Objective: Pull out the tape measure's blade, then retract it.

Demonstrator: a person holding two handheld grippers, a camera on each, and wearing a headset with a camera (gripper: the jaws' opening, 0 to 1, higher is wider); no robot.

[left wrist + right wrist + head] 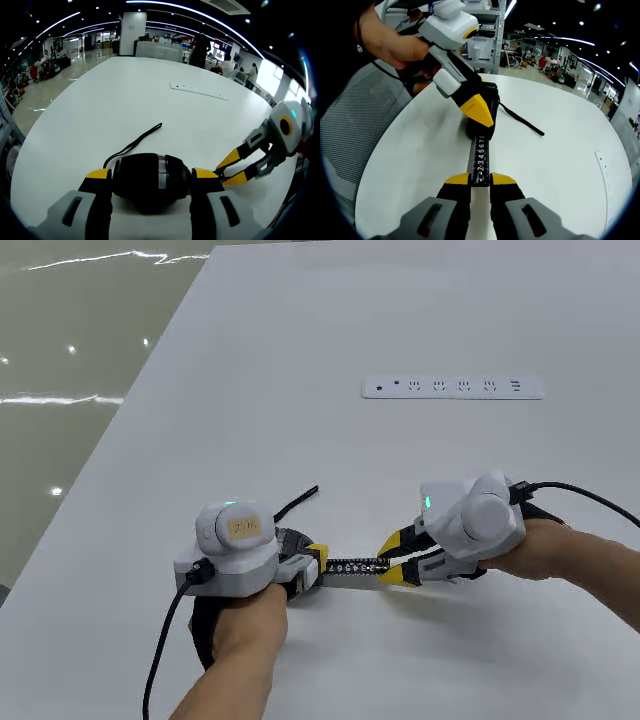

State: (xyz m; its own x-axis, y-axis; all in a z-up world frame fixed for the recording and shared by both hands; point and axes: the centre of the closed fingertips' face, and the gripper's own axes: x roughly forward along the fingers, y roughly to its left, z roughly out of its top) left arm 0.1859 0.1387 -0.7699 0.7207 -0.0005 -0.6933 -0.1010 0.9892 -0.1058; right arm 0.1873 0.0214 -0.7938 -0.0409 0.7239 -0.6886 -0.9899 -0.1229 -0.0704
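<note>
"Two grippers, then. What are they working on?"

"One wide white table (300, 360) beside a glossy floor (70, 350). The gripper views show a large open office with rows of ceiling lights and people far off."

"Count the things."

"One black tape measure (150, 182), one blade (481, 160), one strap (137, 141), and one white power strip (452, 388) lying well apart towards the far side."

"Where is the tape measure?"

"On the table near the front edge, clamped by its sides in the left gripper (151, 174). The blade runs a short way out to the right gripper (480, 179), whose jaws pinch its end. The strap trails loose behind the case."
</note>
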